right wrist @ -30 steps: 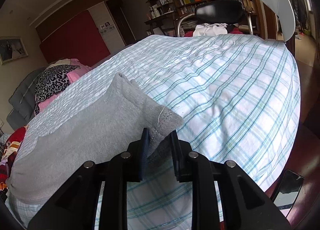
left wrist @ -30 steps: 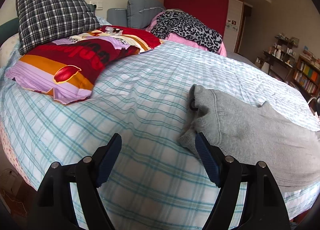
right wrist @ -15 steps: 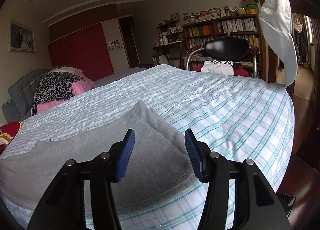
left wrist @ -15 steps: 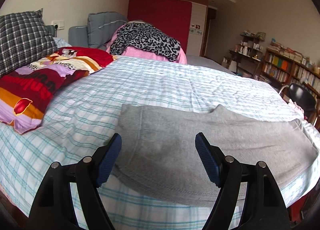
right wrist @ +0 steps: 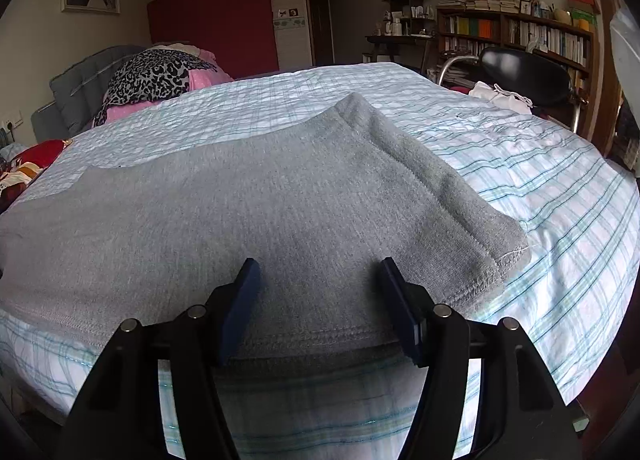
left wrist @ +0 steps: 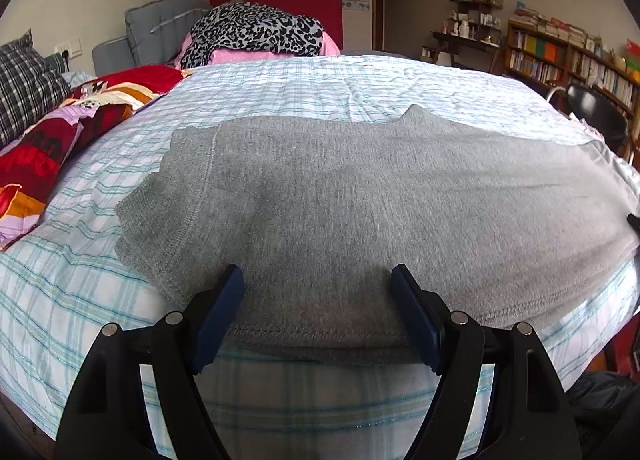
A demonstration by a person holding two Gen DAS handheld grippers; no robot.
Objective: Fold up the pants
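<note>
The grey pants point(left wrist: 360, 196) lay flat across the near part of the bed point(left wrist: 304, 88), already doubled leg on leg, with their long stitched edge running just ahead of both sets of jaws. The left gripper point(left wrist: 318, 316) hung at that edge with its jaws spread wide and nothing between them; the ribbed band end of the pants lay ahead and to the left of them. The right gripper point(right wrist: 320, 300) likewise had its jaws apart and empty, the thick cuffed end point(right wrist: 432, 188) lying ahead and to their right.

By the look of it the lengthwise fold was done and the step in hand was the pause between folds. The next move would likely call for each gripper to take one end of the cloth, or both corners of one end, and carry it over to halve the length, pinching both layers together so the lower one does not lag.

A second ago the right jaws were pinched on the cuff corner and the pants lay off to the right of the left jaws; half a second ago both were already open. Now each sat squarely before the cloth.
</note>
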